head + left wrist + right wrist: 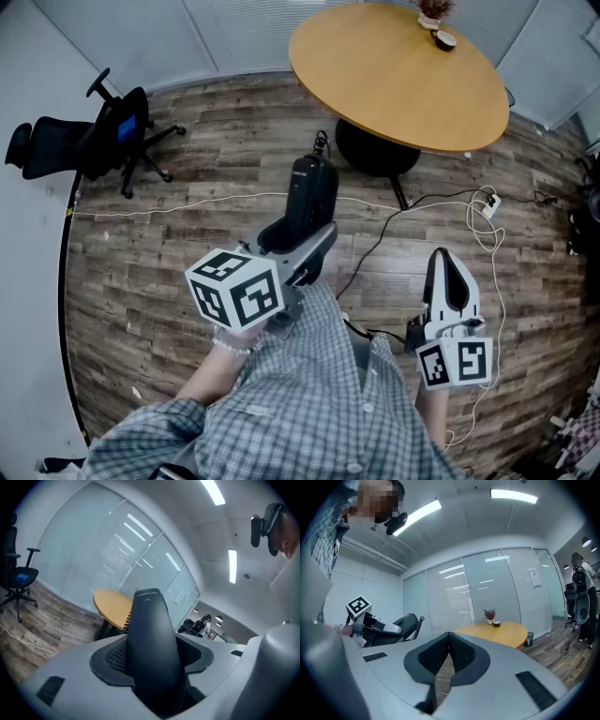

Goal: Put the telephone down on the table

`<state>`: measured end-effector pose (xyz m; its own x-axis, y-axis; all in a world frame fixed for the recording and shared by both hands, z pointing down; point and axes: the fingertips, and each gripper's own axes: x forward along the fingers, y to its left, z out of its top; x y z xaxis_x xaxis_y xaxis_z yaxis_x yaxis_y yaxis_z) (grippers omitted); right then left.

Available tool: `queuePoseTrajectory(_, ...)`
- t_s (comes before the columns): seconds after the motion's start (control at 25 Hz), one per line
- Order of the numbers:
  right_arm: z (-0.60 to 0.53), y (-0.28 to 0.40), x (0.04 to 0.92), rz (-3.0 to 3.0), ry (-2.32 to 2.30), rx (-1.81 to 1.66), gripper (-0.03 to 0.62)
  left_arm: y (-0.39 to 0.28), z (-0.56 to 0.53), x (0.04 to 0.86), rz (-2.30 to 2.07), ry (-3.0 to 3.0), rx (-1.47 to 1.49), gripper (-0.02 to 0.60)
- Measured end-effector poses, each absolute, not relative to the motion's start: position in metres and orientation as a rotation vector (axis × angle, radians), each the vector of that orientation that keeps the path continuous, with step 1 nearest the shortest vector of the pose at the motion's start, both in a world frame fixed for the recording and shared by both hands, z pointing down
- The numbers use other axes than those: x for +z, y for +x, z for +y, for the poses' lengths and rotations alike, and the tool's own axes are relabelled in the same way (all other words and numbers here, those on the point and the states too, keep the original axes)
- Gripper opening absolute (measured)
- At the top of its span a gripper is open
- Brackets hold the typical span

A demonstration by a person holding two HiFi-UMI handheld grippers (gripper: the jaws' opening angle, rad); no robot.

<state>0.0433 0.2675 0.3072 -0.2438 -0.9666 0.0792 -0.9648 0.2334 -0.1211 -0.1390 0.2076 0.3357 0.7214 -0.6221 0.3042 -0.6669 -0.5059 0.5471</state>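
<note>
Left claw (152,660) on telephone (149,630); lettering (147,593) only close-up

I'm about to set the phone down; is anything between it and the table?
Nothing visible does. The phone, gripped in the left claw, faces the table across floor with only cables lying on it. A plant and cup sit at the table's far edge.

Black telephone (309,199) held aloft, apart from round wooden table (394,75).
</note>
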Motion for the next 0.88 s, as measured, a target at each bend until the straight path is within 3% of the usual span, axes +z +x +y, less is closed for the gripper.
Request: queuePoseTrajectory(0.88, 0.301, 0.053, 0.305, 2.582, -1.871, -0.076, 0.009, -0.116, 0.241, 0.33, -1.037, 2.276, 0.052, 0.278)
